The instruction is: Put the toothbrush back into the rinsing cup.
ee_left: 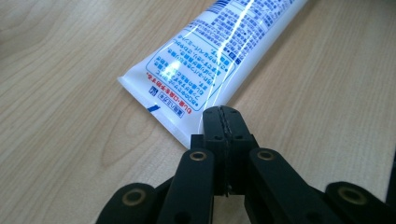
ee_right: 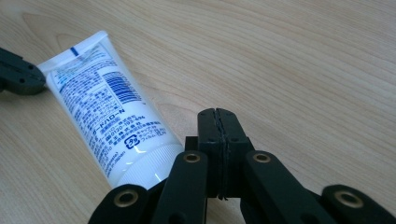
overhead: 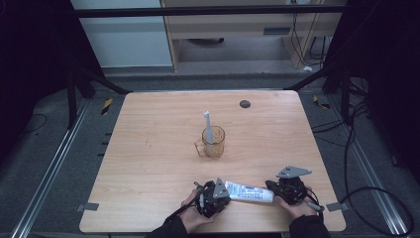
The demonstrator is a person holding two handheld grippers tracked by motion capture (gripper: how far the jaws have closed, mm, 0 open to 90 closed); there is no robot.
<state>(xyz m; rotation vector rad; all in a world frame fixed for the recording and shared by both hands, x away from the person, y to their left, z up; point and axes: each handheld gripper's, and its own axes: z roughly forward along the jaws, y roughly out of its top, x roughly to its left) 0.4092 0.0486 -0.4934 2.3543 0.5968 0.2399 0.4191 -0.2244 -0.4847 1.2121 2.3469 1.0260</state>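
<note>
Both grippers, left & right, black jaws shut empty beside glossy white plastic tube on woodgrain table.

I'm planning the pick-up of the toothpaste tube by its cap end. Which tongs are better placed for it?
Probably the right tongs: shut, they sit right beside the white cap of the toothpaste tube. The left tongs, also shut, are at the tube's flat crimped end, away from the cap.

Grey floor (dark edges)
</note>
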